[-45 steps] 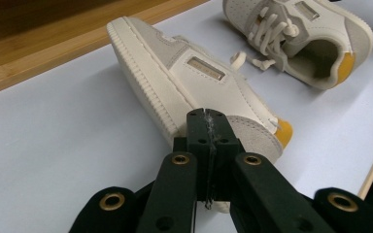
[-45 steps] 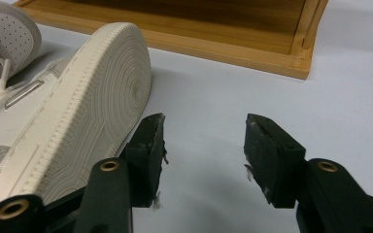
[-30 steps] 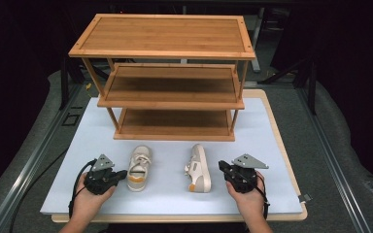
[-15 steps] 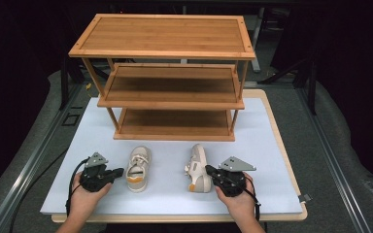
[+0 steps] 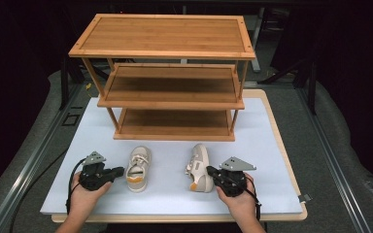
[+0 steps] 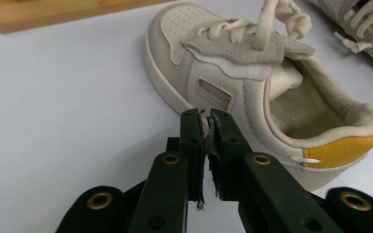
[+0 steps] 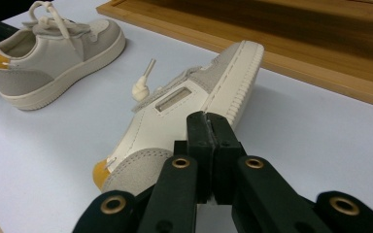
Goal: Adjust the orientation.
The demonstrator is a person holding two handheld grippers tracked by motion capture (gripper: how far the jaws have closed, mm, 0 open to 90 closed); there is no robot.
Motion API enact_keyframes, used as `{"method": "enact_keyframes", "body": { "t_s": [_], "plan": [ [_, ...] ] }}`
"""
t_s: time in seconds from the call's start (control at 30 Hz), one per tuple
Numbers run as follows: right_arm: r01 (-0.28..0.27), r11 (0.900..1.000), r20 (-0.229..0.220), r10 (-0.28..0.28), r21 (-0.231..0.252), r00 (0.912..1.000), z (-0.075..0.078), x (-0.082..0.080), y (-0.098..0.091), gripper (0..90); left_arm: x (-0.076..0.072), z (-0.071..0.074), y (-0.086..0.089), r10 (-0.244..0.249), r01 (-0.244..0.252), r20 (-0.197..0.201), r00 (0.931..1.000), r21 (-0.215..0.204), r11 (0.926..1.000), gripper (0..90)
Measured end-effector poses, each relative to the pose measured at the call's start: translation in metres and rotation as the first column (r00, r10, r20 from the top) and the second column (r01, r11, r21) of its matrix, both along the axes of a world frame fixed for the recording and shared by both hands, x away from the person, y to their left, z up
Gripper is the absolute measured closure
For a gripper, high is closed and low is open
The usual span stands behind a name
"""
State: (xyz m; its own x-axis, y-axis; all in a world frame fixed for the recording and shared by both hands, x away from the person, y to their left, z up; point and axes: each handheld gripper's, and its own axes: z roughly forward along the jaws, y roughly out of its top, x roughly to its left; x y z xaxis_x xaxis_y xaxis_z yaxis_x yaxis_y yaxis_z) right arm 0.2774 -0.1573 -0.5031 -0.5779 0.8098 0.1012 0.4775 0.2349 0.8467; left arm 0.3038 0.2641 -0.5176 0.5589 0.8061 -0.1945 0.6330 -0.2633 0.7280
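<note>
Approaching two shoes on the white mat, before the wooden rack. Left gripper beside upright left shoe, jaws just parting, nothing between. Right gripper shut, against tipped right shoe. Long axes toward rack.

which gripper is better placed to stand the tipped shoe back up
Right. The right gripper sits against the shoe lying on its side, jaws shut, its tips at that shoe's upper in the right gripper view. The left gripper is across the mat, at the upright shoe, so it would have to reach past that one.
</note>
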Motion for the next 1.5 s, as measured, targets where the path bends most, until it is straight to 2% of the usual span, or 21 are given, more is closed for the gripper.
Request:
{"method": "enact_keyframes", "body": {
  "t_s": [0.13, 0.3, 0.4, 0.57, 0.67, 0.83, 1.0, 1.07, 1.1, 1.13, 1.17, 1.2, 1.23, 1.27, 1.3, 1.37, 1.43, 1.5],
  "plan": [
    [0.030, 0.9992, -0.023, -0.030, 0.025, 0.9993, -0.001, 0.001, -0.008, 89.7, 0.001, 0.000, -0.001, -0.015, 0.015, 0.002, 0.9999, -0.015, 0.9998, 82.6],
    [0.095, 0.9955, -0.033, -0.095, -0.001, 0.9949, -0.004, 0.002, -0.019, 90.0, 0.002, 0.001, -0.002, -0.022, 0.022, 0.005, 0.9998, -0.017, 0.9996, 82.5],
    [0.114, 0.9934, -0.048, -0.114, -0.007, 0.9923, -0.006, 0.003, -0.024, 90.0, 0.001, 0.002, -0.002, -0.027, 0.027, 0.005, 0.9996, -0.020, 0.9994, 82.1],
    [0.123, 0.9924, -0.070, -0.123, 0.002, 0.9900, -0.010, 0.005, -0.031, 90.0, 0.001, 0.004, -0.002, -0.021, 0.022, 0.013, 0.9997, -0.028, 0.9994, 82.0],
    [0.136, 0.9904, -0.079, -0.138, -0.020, 0.9873, -0.015, 0.006, -0.032, 90.0, 0.001, 0.004, -0.002, -0.024, 0.024, 0.010, 0.9997, -0.029, 0.9993, 82.0],
    [0.125, 0.9921, -0.143, -0.125, -0.010, 0.9818, -0.023, 0.011, -0.032, 89.9, 0.002, 0.003, -0.001, -0.022, 0.022, 0.010, 0.9997, -0.032, 0.9992, 82.0],
    [0.156, 0.9871, -0.163, -0.160, -0.038, 0.9735, -0.027, 0.015, -0.034, 85.2, 0.001, 0.004, 0.002, -0.016, 0.016, 0.013, 0.9998, -0.035, 0.9992, 82.1],
    [0.162, 0.9860, -0.162, -0.166, -0.037, 0.9726, -0.027, 0.015, -0.035, 82.9, 0.001, 0.005, 0.002, -0.014, 0.015, 0.014, 0.9998, -0.038, 0.9992, 82.0],
    [0.188, 0.9803, -0.119, -0.194, -0.060, 0.9737, -0.025, 0.016, -0.038, 78.0, 0.000, 0.005, 0.003, -0.012, 0.013, 0.016, 0.9998, -0.039, 0.9991, 82.1],
    [0.197, 0.9787, -0.116, -0.202, -0.057, 0.9724, -0.023, 0.015, -0.040, 75.8, 0.000, 0.005, 0.003, -0.012, 0.013, 0.016, 0.9998, -0.039, 0.9991, 82.0],
    [0.212, 0.9766, -0.110, -0.215, -0.033, 0.9705, -0.019, 0.014, -0.041, 72.6, 0.000, 0.005, 0.003, -0.011, 0.012, 0.017, 0.9998, -0.039, 0.9992, 82.0],
    [0.210, 0.9778, -0.108, -0.208, 0.004, 0.9721, -0.017, 0.013, -0.043, 69.6, 0.000, 0.005, 0.003, -0.009, 0.010, 0.018, 0.9998, -0.039, 0.9992, 82.1],
    [0.220, 0.9743, -0.100, -0.215, 0.047, 0.9715, -0.013, 0.010, -0.044, 65.7, 0.000, 0.005, 0.003, -0.009, 0.010, 0.019, 0.9998, -0.040, 0.9992, 82.0],
    [0.217, 0.9740, -0.091, -0.210, 0.067, 0.9734, -0.009, 0.008, -0.045, 63.0, 0.000, 0.006, 0.004, -0.008, 0.008, 0.019, 0.9998, -0.041, 0.9991, 82.0],
    [0.222, 0.9719, -0.066, -0.217, 0.077, 0.9738, -0.004, 0.004, -0.044, 60.1, 0.001, 0.006, 0.004, -0.007, 0.007, 0.018, 0.9998, -0.042, 0.9991, 82.0],
    [0.213, 0.9718, -0.045, -0.209, 0.102, 0.9768, 0.000, 0.000, -0.042, 57.0, 0.001, 0.005, 0.004, -0.006, 0.007, 0.018, 0.9998, -0.044, 0.9990, 82.0],
    [0.196, 0.9723, -0.037, -0.193, 0.127, 0.9805, 0.002, -0.004, -0.037, 54.3, 0.001, 0.006, 0.004, -0.005, 0.006, 0.019, 0.9998, -0.045, 0.9990, 82.0],
    [0.172, 0.9783, -0.036, -0.169, 0.115, 0.9849, 0.003, -0.007, -0.031, 52.6, 0.001, 0.006, 0.004, -0.003, 0.004, 0.024, 0.9997, -0.046, 0.9989, 82.0]
  ]
}}
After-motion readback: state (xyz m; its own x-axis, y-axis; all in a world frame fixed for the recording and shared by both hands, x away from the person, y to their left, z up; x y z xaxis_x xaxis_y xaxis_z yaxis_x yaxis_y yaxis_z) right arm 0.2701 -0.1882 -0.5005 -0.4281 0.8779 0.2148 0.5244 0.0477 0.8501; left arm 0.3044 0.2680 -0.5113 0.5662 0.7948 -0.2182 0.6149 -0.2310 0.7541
